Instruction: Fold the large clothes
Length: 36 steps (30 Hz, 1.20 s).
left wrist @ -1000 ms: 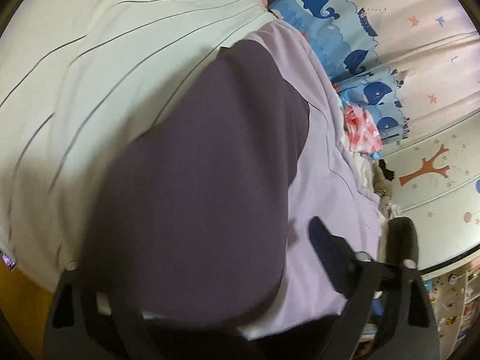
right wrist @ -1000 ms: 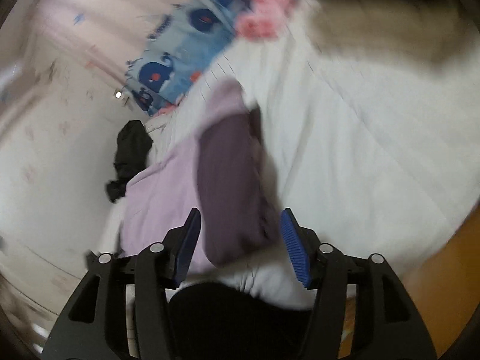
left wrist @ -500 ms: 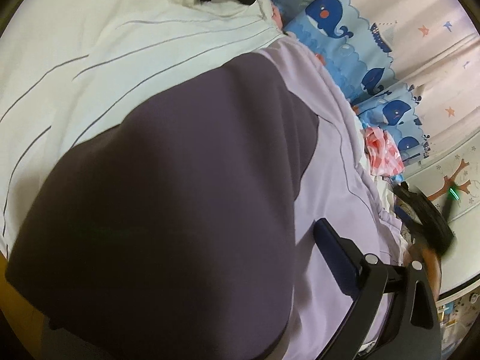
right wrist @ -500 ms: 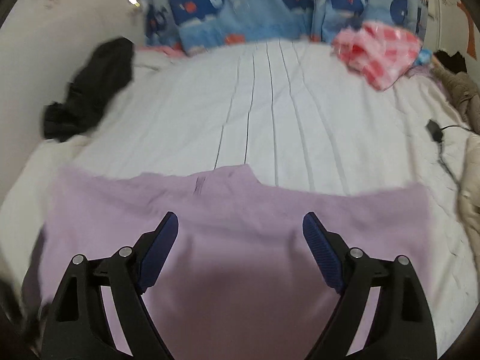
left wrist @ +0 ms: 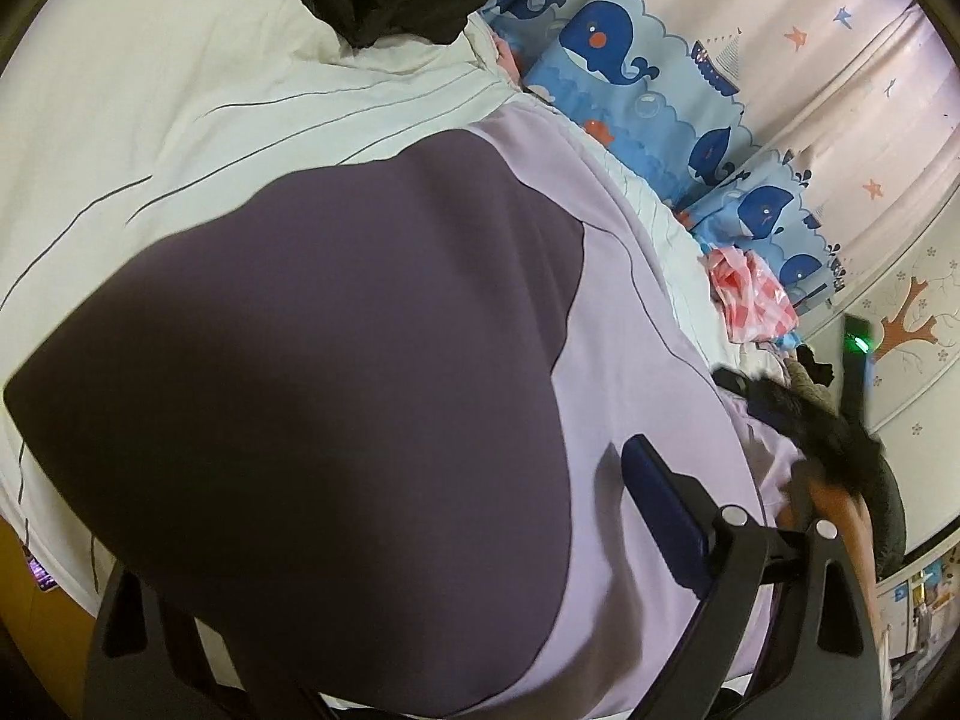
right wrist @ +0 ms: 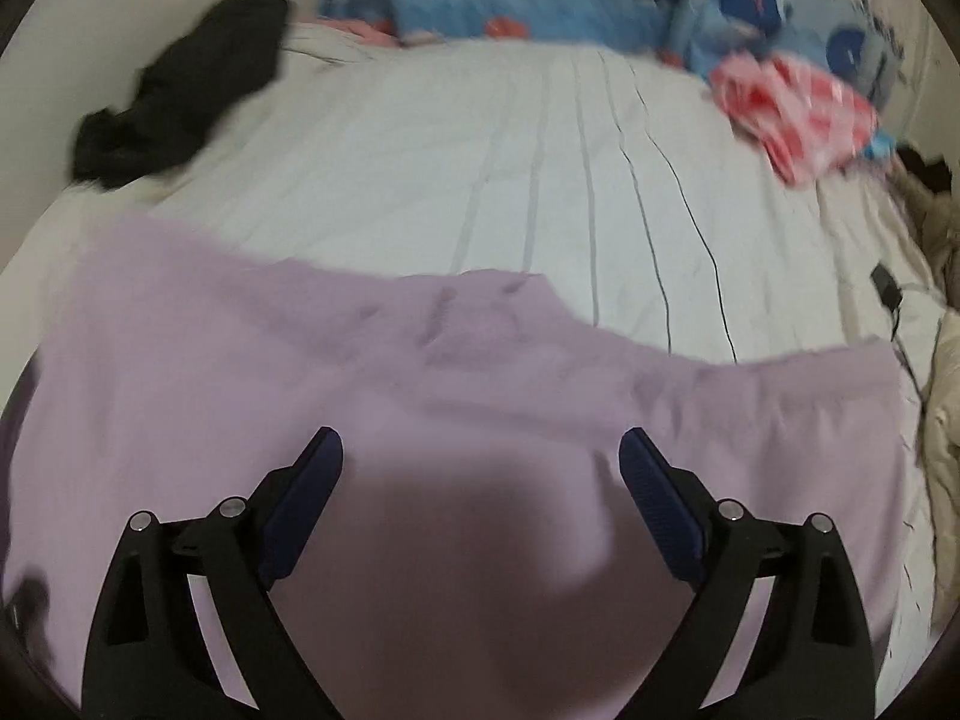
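A large lilac garment [right wrist: 240, 372] lies spread across the white striped bed sheet [right wrist: 420, 168]. My right gripper [right wrist: 480, 450] hovers over its near part. The jaws are opening wide, and no cloth is pinched between the blue pads [right wrist: 654, 480]. In the left wrist view a dark, shadowed fold of the same garment [left wrist: 336, 372] bulges close to the lens and hides the left finger. My left gripper [left wrist: 480, 444] stands with its jaws wide apart. Its right pad [left wrist: 660, 504] rests clear beside the lilac cloth [left wrist: 636, 312]. The right gripper and the hand holding it [left wrist: 840, 498] show at the right.
A black garment [right wrist: 180, 84] lies at the far left of the bed, and a pink-and-white cloth [right wrist: 798, 114] at the far right. Blue whale-print pillows [left wrist: 606, 60] line the wall. A black cable with a plug [right wrist: 888, 294] and beige bedding [right wrist: 948, 396] sit at the right edge.
My right gripper swung across to face the spread garment, and its jaws widened off the dark fold. In the left view that fold swelled nearer and the right gripper came in at the right.
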Motion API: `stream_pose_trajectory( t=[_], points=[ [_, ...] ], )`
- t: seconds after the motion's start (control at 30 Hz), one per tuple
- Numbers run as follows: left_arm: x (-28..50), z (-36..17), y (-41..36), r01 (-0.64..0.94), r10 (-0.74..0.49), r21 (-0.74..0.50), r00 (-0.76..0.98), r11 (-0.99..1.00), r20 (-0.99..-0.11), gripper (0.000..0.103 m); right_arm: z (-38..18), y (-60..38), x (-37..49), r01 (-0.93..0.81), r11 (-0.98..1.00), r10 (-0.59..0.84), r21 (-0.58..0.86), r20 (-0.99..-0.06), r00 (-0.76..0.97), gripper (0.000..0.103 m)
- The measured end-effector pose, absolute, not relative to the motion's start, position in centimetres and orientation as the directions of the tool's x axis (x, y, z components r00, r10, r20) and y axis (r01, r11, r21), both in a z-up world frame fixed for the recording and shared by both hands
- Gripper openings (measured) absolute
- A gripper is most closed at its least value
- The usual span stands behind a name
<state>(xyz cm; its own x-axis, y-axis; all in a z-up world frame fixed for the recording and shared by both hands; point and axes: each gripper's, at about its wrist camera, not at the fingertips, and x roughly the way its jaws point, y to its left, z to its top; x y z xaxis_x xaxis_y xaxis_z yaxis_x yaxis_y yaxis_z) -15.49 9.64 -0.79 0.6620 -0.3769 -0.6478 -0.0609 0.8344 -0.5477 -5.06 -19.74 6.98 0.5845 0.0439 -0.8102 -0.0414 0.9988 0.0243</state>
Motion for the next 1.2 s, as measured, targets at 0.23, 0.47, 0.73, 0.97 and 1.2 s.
stream_pose_trajectory(
  t=[0.23, 0.47, 0.73, 0.97, 1.2],
  points=[
    [-16.2, -0.2, 8.9, -0.06, -0.32, -0.488, 0.684, 0.871, -0.655, 0.09, 3.4, -18.1, -6.0, -0.075, 0.997, 0.01, -0.036, -0.847, 0.531, 0.096],
    [-16.4, -0.2, 9.0, -0.076, -0.304, -0.482, 0.69, 0.873, -0.658, 0.09, 4.7, -16.5, -11.0, -0.143, 0.984, -0.003, -0.101, -0.827, 0.562, 0.096],
    [-15.6, -2.6, 13.8, -0.135, -0.439, -0.686, 0.676, 0.715, -0.592, 0.093, 5.6, -17.7, -11.4, -0.146, 0.989, 0.056, -0.034, -0.819, 0.571, 0.097],
    [-14.4, -3.4, 13.0, -0.086, -0.528, -0.717, 0.618, 0.692, -0.583, 0.096, 4.4, -16.9, -12.3, -0.183, 0.982, 0.051, -0.055, -0.847, 0.529, 0.097],
    [-14.1, -4.0, 12.7, -0.125, -0.517, -0.726, 0.622, 0.677, -0.589, 0.091, 8.4, -18.7, -4.6, -0.055, 0.986, -0.09, -0.16, -0.772, 0.63, 0.097]
  ],
)
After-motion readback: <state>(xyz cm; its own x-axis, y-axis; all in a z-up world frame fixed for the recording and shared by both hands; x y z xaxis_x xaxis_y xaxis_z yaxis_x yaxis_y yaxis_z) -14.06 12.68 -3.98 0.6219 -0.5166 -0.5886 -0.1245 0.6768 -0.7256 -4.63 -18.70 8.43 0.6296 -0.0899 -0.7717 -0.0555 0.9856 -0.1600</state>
